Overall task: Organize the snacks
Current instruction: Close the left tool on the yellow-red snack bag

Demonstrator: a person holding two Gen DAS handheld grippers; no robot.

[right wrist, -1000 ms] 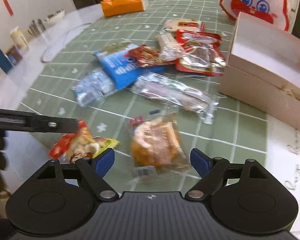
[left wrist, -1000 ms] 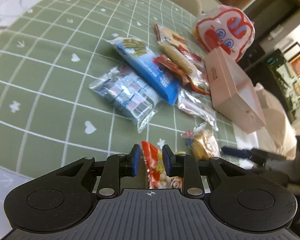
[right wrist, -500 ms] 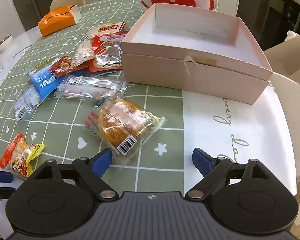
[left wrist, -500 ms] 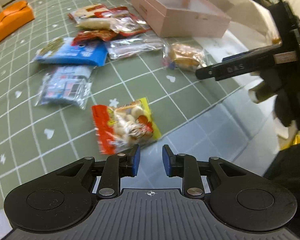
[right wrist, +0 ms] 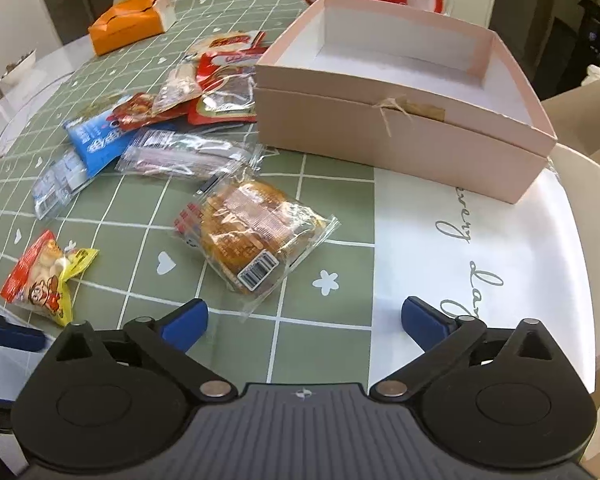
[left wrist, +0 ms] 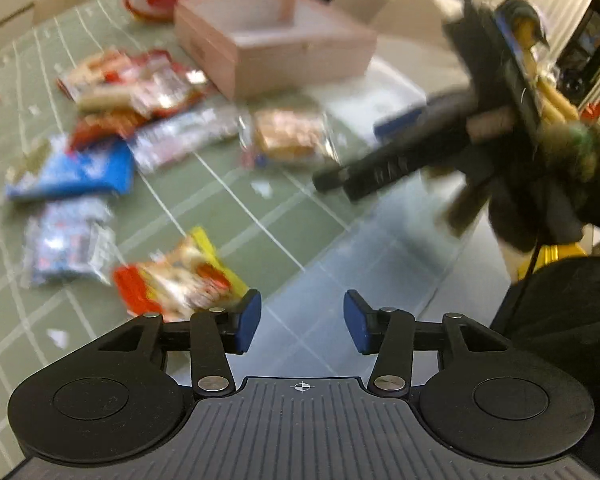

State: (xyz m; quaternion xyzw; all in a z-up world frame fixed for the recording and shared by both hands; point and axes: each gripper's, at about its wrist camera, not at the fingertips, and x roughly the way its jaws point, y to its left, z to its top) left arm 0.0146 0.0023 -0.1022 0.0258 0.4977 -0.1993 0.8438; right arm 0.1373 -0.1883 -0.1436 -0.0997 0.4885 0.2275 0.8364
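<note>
Right wrist view, left to right: red-and-yellow snack packet (right wrist: 46,276) flat on green checked tablecloth (right wrist: 132,220); clear-wrapped bread (right wrist: 252,236) just ahead of right gripper (right wrist: 304,320), jaws opening wide, nothing between; empty pink box (right wrist: 404,128) beyond. Left wrist view: left gripper (left wrist: 302,322) opening, empty, packet just beside left pad.

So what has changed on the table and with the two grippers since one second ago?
Both views swung toward the pink box. The left gripper let go of the red and yellow snack bag, which now lies on the tablecloth; its fingers are opening, nothing between them. The right gripper fingers are opening too, empty, in front of the bun packet. The other snacks and the box stayed put.
</note>
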